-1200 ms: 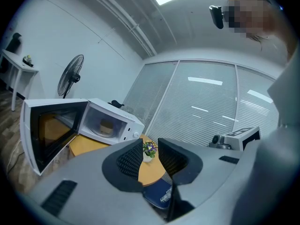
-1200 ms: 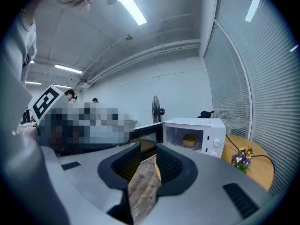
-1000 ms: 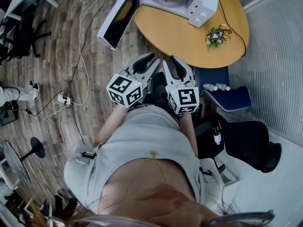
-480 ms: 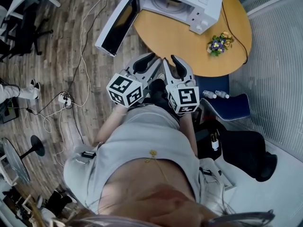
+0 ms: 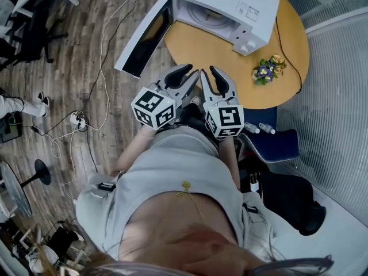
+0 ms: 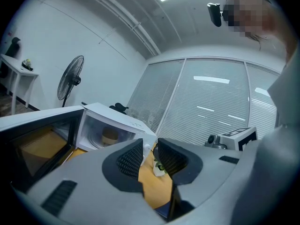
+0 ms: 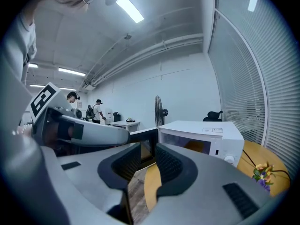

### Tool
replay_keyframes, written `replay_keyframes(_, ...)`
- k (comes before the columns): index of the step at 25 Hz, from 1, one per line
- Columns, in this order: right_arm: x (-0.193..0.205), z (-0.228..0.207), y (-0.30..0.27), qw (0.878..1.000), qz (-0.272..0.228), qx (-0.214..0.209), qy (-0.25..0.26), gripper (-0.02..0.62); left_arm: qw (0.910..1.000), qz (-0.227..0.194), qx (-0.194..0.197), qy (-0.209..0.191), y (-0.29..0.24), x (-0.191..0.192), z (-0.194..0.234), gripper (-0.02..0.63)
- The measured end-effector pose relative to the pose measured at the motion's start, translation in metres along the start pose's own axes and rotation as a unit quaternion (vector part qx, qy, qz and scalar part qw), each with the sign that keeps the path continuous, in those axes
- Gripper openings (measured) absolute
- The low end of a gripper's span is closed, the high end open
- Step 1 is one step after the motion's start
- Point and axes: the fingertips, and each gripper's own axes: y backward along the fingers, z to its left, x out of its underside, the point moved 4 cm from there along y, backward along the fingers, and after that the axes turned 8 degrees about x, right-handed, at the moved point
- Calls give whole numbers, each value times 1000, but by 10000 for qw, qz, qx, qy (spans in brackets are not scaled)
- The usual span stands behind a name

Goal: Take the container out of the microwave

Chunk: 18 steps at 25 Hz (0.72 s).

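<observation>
Well beyond left tongs [image 6: 150, 147], container [image 6: 110, 136]

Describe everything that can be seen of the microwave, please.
The microwave is a white box standing upright on the round wooden table. Its dark-glass door hangs wide open, out past the table's edge. Two knobs sit at one end of the front panel. A tan container stands inside the lit cavity.

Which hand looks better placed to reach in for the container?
Left, slightly: the left hand-held gripper sees the container inside the open microwave, while the right hand-held gripper points at the door. Both are open and empty.
</observation>
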Motion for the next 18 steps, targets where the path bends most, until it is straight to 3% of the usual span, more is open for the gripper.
replay_keyframes(18,-23,-55,-59,9994,-105,-335,72,110,9994,-58,-333,62,-58,-26,35,103)
